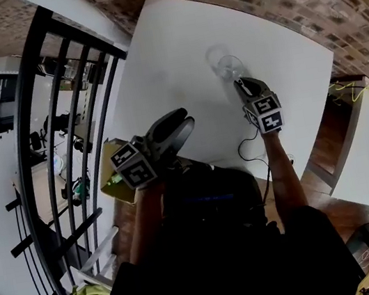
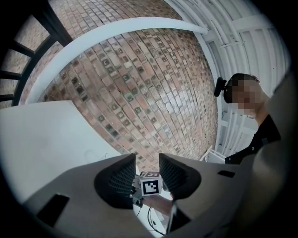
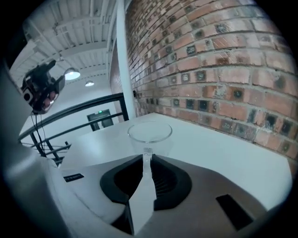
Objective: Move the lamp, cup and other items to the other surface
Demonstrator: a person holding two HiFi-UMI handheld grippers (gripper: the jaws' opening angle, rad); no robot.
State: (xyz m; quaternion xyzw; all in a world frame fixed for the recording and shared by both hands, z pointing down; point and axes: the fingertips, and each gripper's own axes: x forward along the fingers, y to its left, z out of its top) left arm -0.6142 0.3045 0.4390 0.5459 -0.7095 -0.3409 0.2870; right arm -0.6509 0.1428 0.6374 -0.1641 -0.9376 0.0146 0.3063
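While the black railing is standing at the far left beside the white table, the left gripper is hovering level over the table's near-left edge. Its jaws are standing moderately apart and are holding nothing. Through the gap only the marker cube of the other gripper is showing, well behind.

Further right, the glass cup is standing upright on the table, towards its far side, with bare surface all around it. No lamp is showing in any view.

The right gripper is pointing down at the cup from the near side. Its jaws are nearly together, and they seem to be pinching a thin clear part on the cup's near side. This is probably a handle, or perhaps the edge of the wall; I cannot tell which.

I am judging the cup to be light, stiff and smooth, so it is likely slippery under the pads, and it is fragile. A pinch on such a thin part is letting the cup swing or slide, so the grip is needing to be firm but not hard, low on that part, with the cup kept upright.

Near the table's near edge, a black cable is lying by the right arm and could be catching it.
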